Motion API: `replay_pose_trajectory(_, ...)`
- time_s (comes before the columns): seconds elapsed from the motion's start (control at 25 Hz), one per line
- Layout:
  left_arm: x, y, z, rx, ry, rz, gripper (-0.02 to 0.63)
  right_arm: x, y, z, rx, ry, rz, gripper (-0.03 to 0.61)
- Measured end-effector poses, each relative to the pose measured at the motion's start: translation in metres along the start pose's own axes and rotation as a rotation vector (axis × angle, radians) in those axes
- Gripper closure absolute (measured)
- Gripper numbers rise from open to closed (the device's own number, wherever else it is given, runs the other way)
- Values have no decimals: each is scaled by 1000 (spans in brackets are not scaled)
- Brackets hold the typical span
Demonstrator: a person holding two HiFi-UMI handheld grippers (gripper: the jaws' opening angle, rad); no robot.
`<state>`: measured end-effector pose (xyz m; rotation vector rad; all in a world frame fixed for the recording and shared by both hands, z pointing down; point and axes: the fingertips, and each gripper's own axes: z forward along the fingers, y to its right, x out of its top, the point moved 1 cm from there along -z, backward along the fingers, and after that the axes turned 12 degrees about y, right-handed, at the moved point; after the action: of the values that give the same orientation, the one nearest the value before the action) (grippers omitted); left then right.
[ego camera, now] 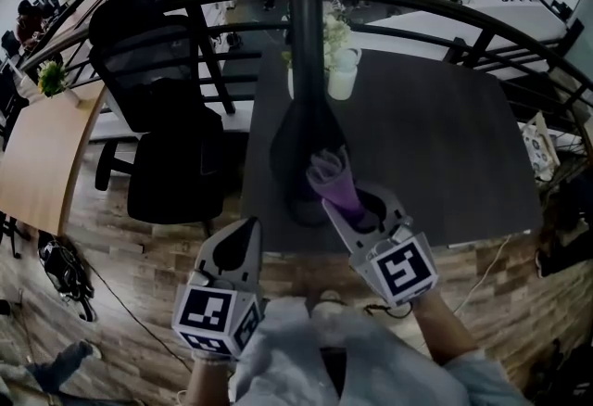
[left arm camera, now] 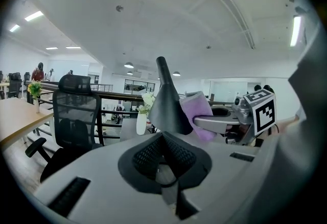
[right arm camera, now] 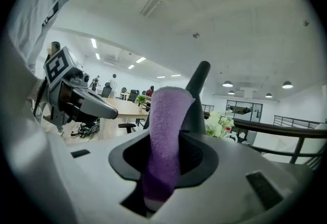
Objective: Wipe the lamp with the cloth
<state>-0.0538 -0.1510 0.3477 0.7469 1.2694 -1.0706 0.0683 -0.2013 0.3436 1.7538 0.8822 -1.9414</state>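
cloth (right arm camera: 166, 136) tight in right tool's (ego camera: 359, 207) grip

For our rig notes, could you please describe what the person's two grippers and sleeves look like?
Both the left gripper and right gripper have pale grey, tapering shells with dark mesh-textured pads. Each carries a cube with black-and-white square markers. The sleeves are light-coloured.

lamp (ego camera: 310, 131) is set on table (ego camera: 445, 145) near the front edge; vase (ego camera: 341, 80) is placed just behind it; chair (ego camera: 157, 117) is found left of table; cloth (ego camera: 335, 182) is held against lamp's near side.
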Motion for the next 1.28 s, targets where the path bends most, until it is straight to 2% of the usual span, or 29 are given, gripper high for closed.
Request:
replay_pose_trajectory(0.24,-2,4,4,-35,43,-17,612,11,-12,-3,5,37,58,459)
replay_pose_trajectory(0.6,-4,21,7,-85,-13,-26,612,9,10,-41,-199,34,105,459)
replay_pose_trajectory(0.84,-5,26,13,-111,38,-40,612,-10,12,-58,-269,-9,145,460)
replay_pose_trajectory(1.28,-8,27,16,-114,30,-45,612,-32,5,-61,-278,-56,189,460)
